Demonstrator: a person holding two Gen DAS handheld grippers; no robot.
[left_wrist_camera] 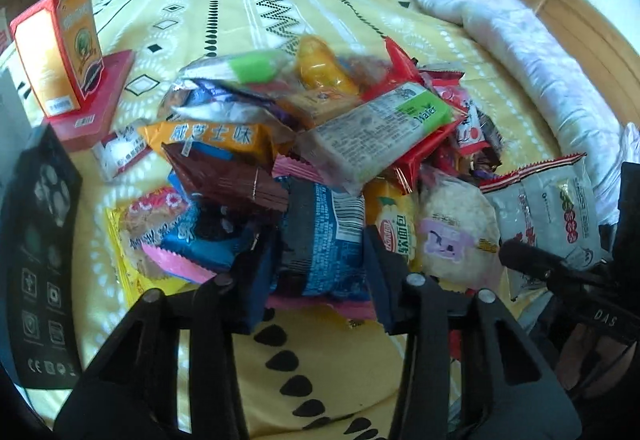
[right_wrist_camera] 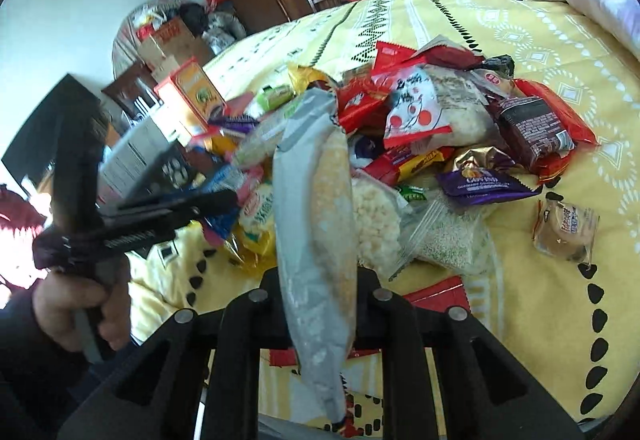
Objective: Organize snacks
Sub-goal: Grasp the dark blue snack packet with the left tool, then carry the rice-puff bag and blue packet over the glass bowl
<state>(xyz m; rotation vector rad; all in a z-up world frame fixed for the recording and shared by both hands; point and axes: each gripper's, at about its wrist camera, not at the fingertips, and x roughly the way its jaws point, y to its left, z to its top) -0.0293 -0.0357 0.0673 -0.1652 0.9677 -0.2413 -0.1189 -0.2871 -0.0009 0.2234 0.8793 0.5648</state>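
A heap of wrapped snacks (left_wrist_camera: 320, 128) lies on a yellow patterned bedspread (left_wrist_camera: 320, 0). My left gripper (left_wrist_camera: 318, 272) is shut on a blue snack packet (left_wrist_camera: 320, 236) at the heap's near edge, its pads against both sides. My right gripper (right_wrist_camera: 320, 280) is shut on a long grey packet (right_wrist_camera: 316, 200) that stands upright between its fingers, above the heap (right_wrist_camera: 420, 120). The left wrist view shows that same grey packet (left_wrist_camera: 552, 208) at the right, in the right gripper (left_wrist_camera: 532, 260). In the right wrist view the left gripper (right_wrist_camera: 188, 206) reaches in from the left, held by a hand (right_wrist_camera: 80, 300).
An orange and red box (left_wrist_camera: 60, 48) stands on a flat red box (left_wrist_camera: 100, 100) at the left, beside a black carton (left_wrist_camera: 40, 252). A rolled white quilt (left_wrist_camera: 500, 20) lies along the bed's far right. One small wrapped cake (right_wrist_camera: 566, 230) lies apart on the spread.
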